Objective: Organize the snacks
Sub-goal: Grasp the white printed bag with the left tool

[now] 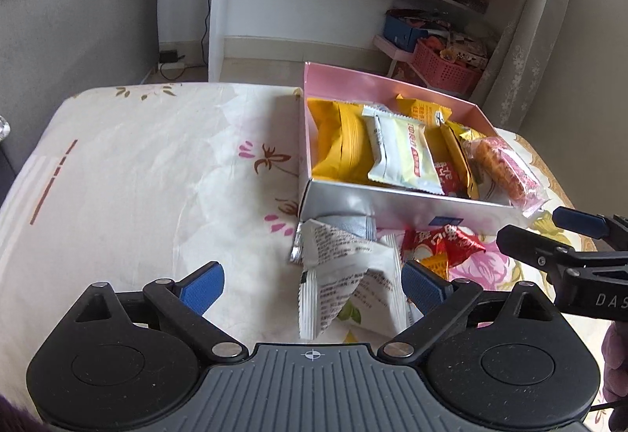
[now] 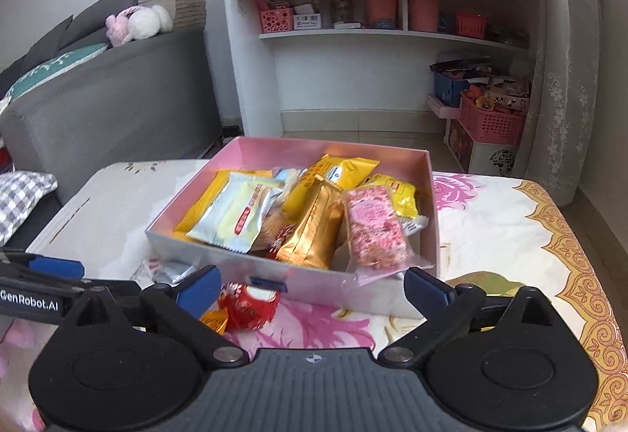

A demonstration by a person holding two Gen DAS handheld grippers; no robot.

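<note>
A pink box (image 1: 392,86) (image 2: 431,196) on the flowered table holds several wrapped snacks: yellow packets (image 1: 341,145), a white packet (image 1: 404,161) (image 2: 231,216), a gold packet (image 2: 314,232) and a pink rice bar (image 2: 375,226) (image 1: 506,165). In front of the box lie a white packet (image 1: 353,283), a silver packet (image 1: 337,232) and a red packet (image 1: 443,241) (image 2: 247,304). My left gripper (image 1: 312,285) is open with the white packet between its fingers, not touching. My right gripper (image 2: 312,285) is open and empty, just before the box's front wall.
A grey sofa (image 2: 98,106) stands to the left. A white shelf unit (image 2: 353,31) with baskets and cups stands behind. A pink basket (image 2: 490,122) sits on the floor by the curtain. The table edge (image 2: 588,236) runs along the right.
</note>
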